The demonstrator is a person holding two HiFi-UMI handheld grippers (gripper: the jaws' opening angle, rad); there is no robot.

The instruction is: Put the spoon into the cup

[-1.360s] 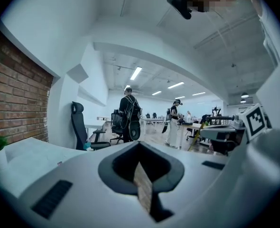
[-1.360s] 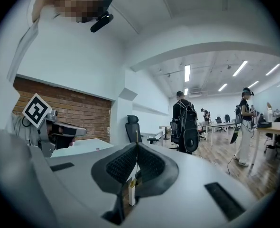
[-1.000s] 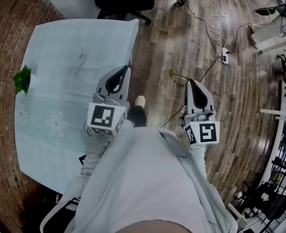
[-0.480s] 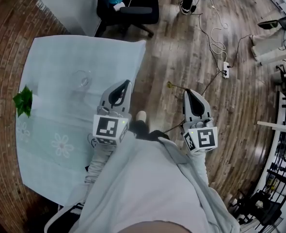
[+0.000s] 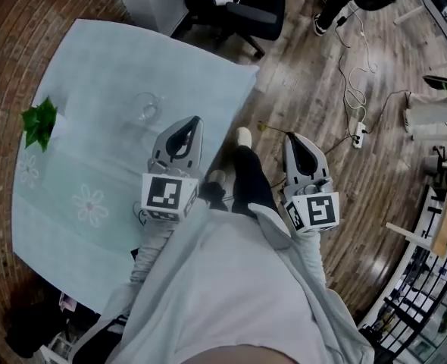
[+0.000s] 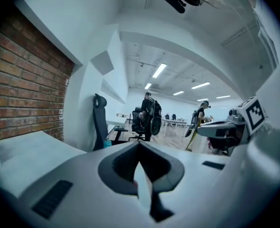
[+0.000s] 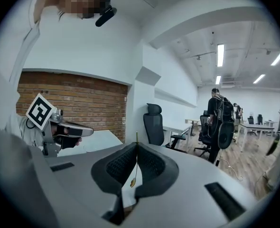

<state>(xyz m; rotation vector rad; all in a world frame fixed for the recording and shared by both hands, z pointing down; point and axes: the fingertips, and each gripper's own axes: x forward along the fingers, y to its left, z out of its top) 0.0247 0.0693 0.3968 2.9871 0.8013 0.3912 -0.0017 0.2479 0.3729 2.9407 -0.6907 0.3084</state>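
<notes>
Spoon [image 7: 135, 161]: a thin gold-coloured spoon is sitting pinched between the right gripper's jaws, with its stem rising past their tips. In the head view it [image 5: 267, 128] is poking out ahead of that gripper over the wooden floor, well apart from the cup and to the cup's right.
Cup [image 5: 148, 108]: a clear glass cup is standing upright on the table.
Right gripper [image 5: 290, 137]: its jaws are pressing together on the spoon's thin stem. The gripper is being held off the table, well to the right of the cup, and its own view [image 7: 136, 147] is looking level into the room.
Left gripper [image 5: 196, 122]: its jaws are meeting tip to tip and holding nothing, as its own view [image 6: 139, 146] is showing. It is hovering near the cup, just to the cup's lower right in the head view, by the cloth's edge.
Table [image 5: 95, 67]: a pale cloth printed with flowers is covering it, and the cup is standing towards the cloth's right side.
Plant [image 5: 40, 123]: a small leafy green plant is sitting well to the left of the cup.
Office chair [image 5: 246, 6]: a black chair is standing beyond the cup, past the table's far corner.
Power strip [image 5: 357, 131]: it is lying on the floor with loose cables, far to the right of the cup.
Shoe [image 5: 243, 136]: the person's pale shoe is showing between the two grippers, to the right of the cup.
</notes>
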